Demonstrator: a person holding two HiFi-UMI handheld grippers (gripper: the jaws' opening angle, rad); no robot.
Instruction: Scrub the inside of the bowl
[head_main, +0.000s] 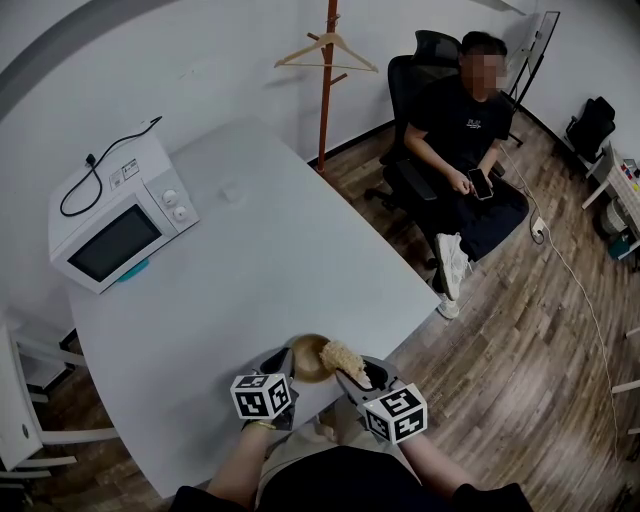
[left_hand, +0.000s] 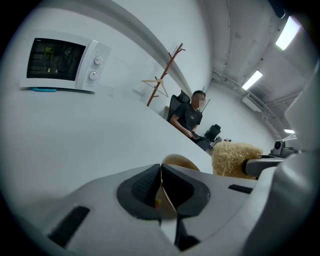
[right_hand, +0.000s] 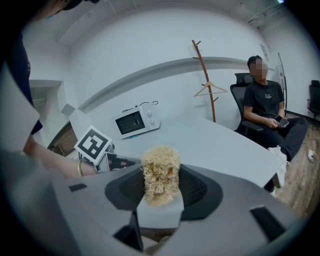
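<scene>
No legible text found. Sticker (head_main: 130, 169) atop the microwave (head_main: 120, 225), upper left of head view, and the seated person's shirt print (head_main: 470, 122) are too small to read.

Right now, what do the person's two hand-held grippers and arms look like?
Both the left hand-held gripper and right hand-held gripper have light grey bodies with black ribbed pads, and each carries a white cube of black square markers. The person wears dark sleeves and a gold bracelet on the left wrist.
</scene>
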